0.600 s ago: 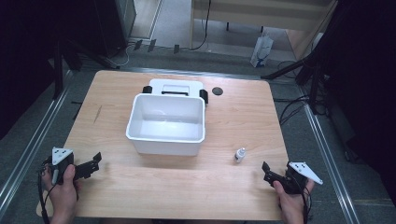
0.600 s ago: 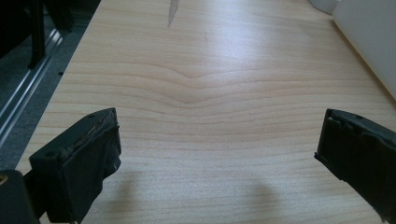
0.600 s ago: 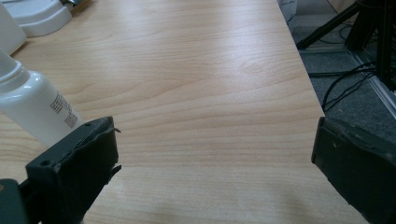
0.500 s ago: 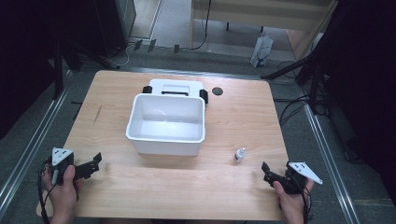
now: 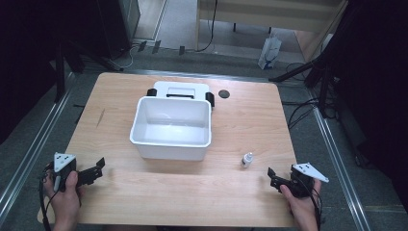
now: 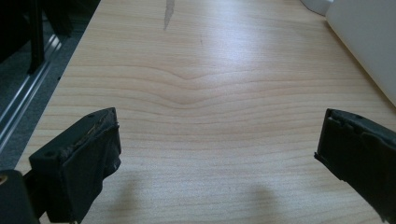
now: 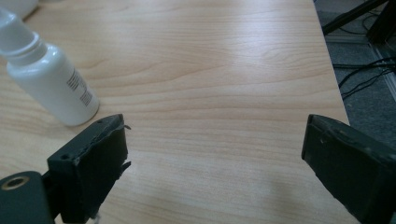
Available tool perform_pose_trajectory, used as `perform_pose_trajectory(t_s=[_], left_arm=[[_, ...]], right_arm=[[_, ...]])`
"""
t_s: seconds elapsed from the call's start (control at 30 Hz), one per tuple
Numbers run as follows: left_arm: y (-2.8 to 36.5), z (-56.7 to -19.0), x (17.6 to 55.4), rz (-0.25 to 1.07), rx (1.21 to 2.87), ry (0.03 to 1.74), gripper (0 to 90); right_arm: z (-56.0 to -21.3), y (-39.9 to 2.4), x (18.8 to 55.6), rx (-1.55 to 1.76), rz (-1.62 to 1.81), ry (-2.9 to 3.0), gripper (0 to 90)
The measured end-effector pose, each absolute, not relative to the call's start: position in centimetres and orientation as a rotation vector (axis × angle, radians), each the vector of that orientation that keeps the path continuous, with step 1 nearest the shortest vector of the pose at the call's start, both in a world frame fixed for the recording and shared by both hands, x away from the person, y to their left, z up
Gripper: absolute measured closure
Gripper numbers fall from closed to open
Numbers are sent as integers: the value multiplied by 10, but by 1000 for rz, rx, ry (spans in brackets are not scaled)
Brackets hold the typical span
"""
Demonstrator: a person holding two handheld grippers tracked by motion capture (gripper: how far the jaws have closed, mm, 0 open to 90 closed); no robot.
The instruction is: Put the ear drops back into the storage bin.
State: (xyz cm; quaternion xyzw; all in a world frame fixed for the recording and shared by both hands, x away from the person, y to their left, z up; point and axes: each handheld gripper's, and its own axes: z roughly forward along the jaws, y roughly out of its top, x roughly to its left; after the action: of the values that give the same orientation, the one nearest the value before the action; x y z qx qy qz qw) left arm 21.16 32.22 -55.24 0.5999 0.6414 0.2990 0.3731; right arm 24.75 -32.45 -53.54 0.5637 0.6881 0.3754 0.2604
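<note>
A small white bottle (image 5: 247, 159) stands upright on the wooden table (image 5: 240, 115), right of the white bin's near corner. In the right gripper view the bottle (image 7: 46, 79) appears at the upper left, beyond the left jaw. My right gripper (image 5: 272, 177) rests near the table's front right, open, with bare wood between its jaws (image 7: 212, 154). My left gripper (image 5: 98, 168) sits at the front left, also open over bare wood (image 6: 217, 154). A hand holds each gripper from the near edge.
A white rectangular bin (image 5: 172, 127) stands in the table's middle, its wall (image 6: 369, 42) at the far right of the left gripper view. Behind it lies a white lid with black clips (image 5: 180, 90) and a dark round disc (image 5: 223, 94). Cables and stands ring the table.
</note>
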Motion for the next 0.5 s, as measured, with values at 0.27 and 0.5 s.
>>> perform_pose_trajectory(t_s=[0.27,0.5], left_arm=[[321,-552,212,756,1555,1641,4],[322,-552,213,751,1555,1642,4]], right_arm=[[-505,-308,258,1374,846,2032,67],[-482,-291,272,1288,640,2164,133]])
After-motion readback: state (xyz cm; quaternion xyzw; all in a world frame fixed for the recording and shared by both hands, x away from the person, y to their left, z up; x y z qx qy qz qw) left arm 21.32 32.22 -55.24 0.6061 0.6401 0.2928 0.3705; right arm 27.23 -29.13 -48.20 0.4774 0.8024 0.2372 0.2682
